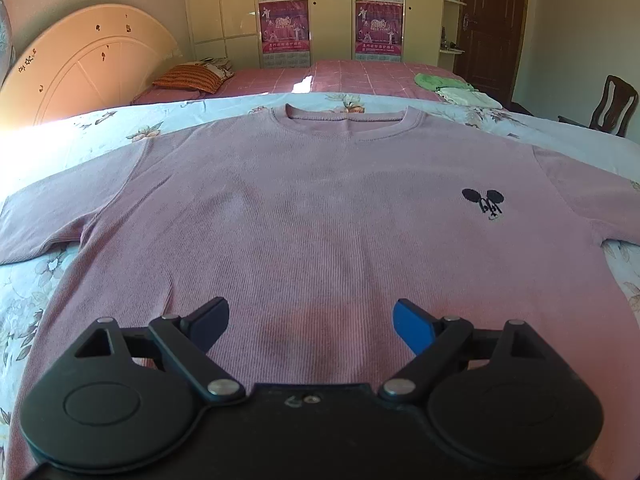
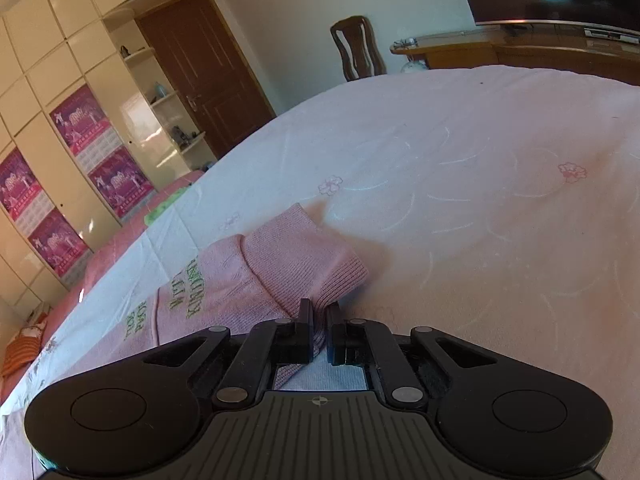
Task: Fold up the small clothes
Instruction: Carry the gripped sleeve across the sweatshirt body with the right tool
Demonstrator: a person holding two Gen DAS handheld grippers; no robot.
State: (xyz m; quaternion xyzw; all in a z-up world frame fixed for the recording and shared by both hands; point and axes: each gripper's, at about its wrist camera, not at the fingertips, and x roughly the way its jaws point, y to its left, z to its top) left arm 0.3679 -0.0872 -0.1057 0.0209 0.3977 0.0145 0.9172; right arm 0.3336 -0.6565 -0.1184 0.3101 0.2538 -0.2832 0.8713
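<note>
A mauve ribbed T-shirt (image 1: 304, 208) with a small black mouse-ear logo (image 1: 483, 202) lies flat, front up, on a floral sheet (image 1: 24, 296), collar far from me. My left gripper (image 1: 311, 325) is open above the shirt's lower middle, holding nothing. In the right wrist view a folded light pink knit garment (image 2: 248, 276) with green lettering lies on a pale sheet (image 2: 460, 184). My right gripper (image 2: 319, 328) is shut on the ribbed cuff edge (image 2: 340, 276) of this pink garment.
A pink bed (image 1: 352, 76) behind carries a striped pillow (image 1: 188, 78) and green and white clothes (image 1: 452, 88). A wardrobe with posters (image 1: 284, 12), a brown door (image 2: 208, 72), a wooden chair (image 2: 358, 48) and a TV stand (image 2: 500, 46) ring the room.
</note>
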